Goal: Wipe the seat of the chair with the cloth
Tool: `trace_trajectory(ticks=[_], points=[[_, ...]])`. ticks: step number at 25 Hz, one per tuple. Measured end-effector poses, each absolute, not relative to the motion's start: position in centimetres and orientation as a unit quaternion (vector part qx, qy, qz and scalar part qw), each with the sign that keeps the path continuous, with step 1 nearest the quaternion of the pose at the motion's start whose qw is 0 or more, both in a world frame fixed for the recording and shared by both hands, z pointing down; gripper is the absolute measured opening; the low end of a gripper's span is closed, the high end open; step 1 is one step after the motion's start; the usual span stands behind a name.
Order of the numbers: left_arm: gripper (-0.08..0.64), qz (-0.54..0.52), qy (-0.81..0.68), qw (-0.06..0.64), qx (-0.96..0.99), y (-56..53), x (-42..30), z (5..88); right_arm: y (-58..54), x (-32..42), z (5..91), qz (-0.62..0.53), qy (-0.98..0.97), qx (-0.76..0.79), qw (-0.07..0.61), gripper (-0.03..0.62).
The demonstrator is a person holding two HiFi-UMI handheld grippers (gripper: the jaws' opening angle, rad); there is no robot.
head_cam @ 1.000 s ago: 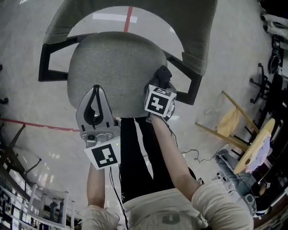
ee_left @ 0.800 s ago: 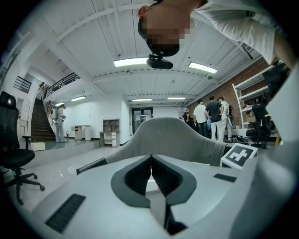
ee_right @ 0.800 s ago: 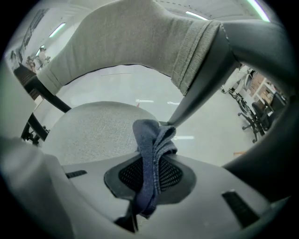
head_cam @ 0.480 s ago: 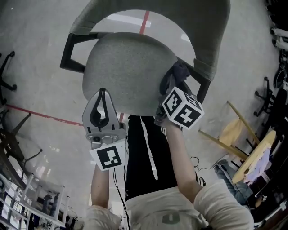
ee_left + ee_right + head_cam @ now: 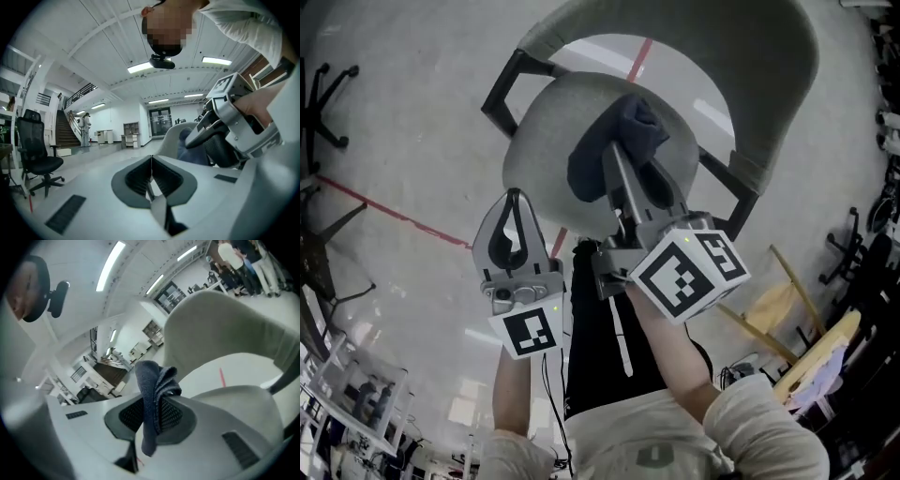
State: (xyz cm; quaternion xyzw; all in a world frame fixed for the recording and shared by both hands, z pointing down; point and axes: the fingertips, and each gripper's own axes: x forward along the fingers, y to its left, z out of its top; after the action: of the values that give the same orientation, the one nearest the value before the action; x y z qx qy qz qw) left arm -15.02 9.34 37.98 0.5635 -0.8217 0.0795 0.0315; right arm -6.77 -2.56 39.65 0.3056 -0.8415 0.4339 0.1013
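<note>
Your right tongs [image 5: 617, 155] are clamped on the dark blue cloth [image 5: 639, 120]. It is pinched between the two jaws and bunches up past their tips, with a fold hanging back toward the handle. The cloth sits over the grey chair seat [image 5: 542, 131], which spreads out under and ahead of these tongs, but you cannot tell whether it presses on the seat. The curved backrest [image 5: 769, 75] rises beyond the tips. Your left tongs [image 5: 514, 195] are pressed together on nothing, held just left of the right tongs, with their tips at the seat's near edge.
</note>
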Motion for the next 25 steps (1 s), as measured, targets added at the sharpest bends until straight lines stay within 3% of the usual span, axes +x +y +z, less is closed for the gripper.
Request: trace_trajectory(ticks=[9, 14, 21, 25], points=[[0.015, 0.101, -0.864, 0.054, 0.49, 16.0, -18.7, 40.6, 7.2, -16.4, 46.2, 0.533, -0.822, 0.162, 0.118, 0.055], [0.015, 0.114, -0.879, 0.066, 0.459, 19.8, -20.6, 42.1, 10.8, -20.3, 52.2, 0.551, -0.806, 0.14, 0.163, 0.055], [0.015, 0.114, -0.892, 0.087, 0.428, 23.3, -20.4, 44.7, 13.8, -20.6, 62.3, 0.519, -0.801, 0.161, 0.252, 0.055], [0.015, 0.114, -0.89, 0.084, 0.434, 23.7, -20.3, 45.2, 14.1, -19.9, 64.6, 0.502, -0.803, 0.175, 0.27, 0.055]])
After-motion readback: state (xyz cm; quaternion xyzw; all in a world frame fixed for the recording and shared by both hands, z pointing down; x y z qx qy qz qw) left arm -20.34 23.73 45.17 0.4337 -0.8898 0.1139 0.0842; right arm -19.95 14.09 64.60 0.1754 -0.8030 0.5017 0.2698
